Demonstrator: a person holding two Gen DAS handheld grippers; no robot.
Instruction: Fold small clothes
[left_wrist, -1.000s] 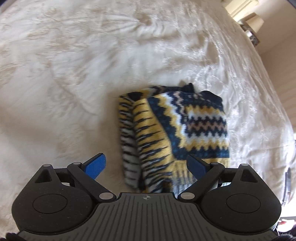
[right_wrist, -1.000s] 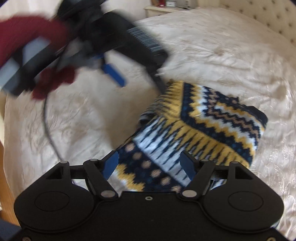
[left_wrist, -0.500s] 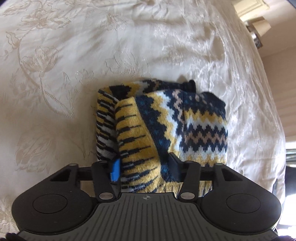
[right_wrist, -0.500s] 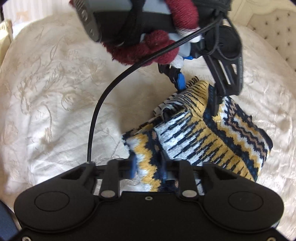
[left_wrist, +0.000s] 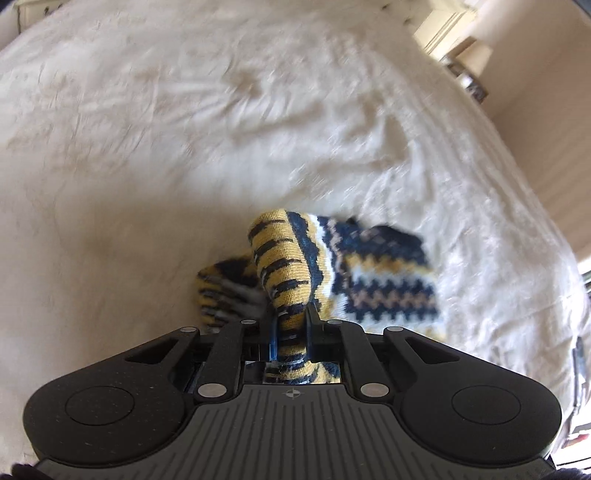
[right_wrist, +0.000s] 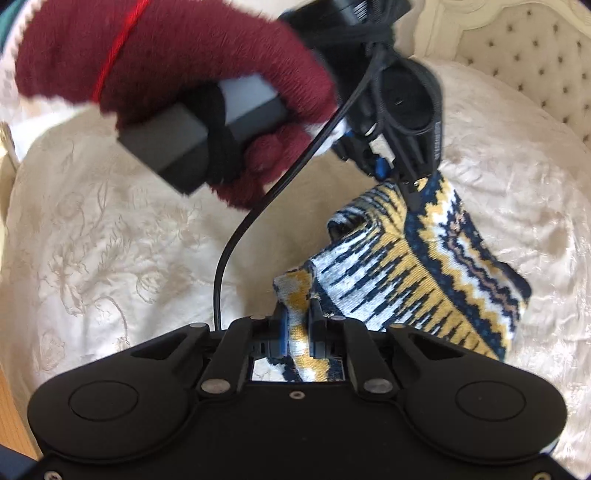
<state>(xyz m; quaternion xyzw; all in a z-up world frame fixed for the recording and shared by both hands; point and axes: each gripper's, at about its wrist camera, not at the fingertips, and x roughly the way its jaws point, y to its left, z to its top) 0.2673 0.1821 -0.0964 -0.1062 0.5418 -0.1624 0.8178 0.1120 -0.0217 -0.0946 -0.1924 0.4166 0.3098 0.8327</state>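
A small knit sweater (left_wrist: 388, 280) in yellow, navy and white lies folded on the cream bedspread (left_wrist: 184, 129). My left gripper (left_wrist: 291, 321) has a bunched yellow-striped fold between its jaws, which are closing and press on it. In the right wrist view the sweater (right_wrist: 406, 273) hangs raised between both grippers. My right gripper (right_wrist: 299, 314) pinches its near corner, jaws closing with fabric between the pads. The left gripper (right_wrist: 399, 177) grips the far corner, held by a hand in a dark red glove (right_wrist: 166, 66).
A black cable (right_wrist: 236, 240) hangs from the left gripper down across the bed. A tufted cream headboard (right_wrist: 517, 48) stands behind the bed. Pale furniture (left_wrist: 454, 26) stands past the bed's far edge. A wooden floor strip (right_wrist: 11, 417) shows at the left.
Both grippers went from wide open around the sweater's edge to closed on it. The fabric has been gathered and raised off the bedspread at both corners.
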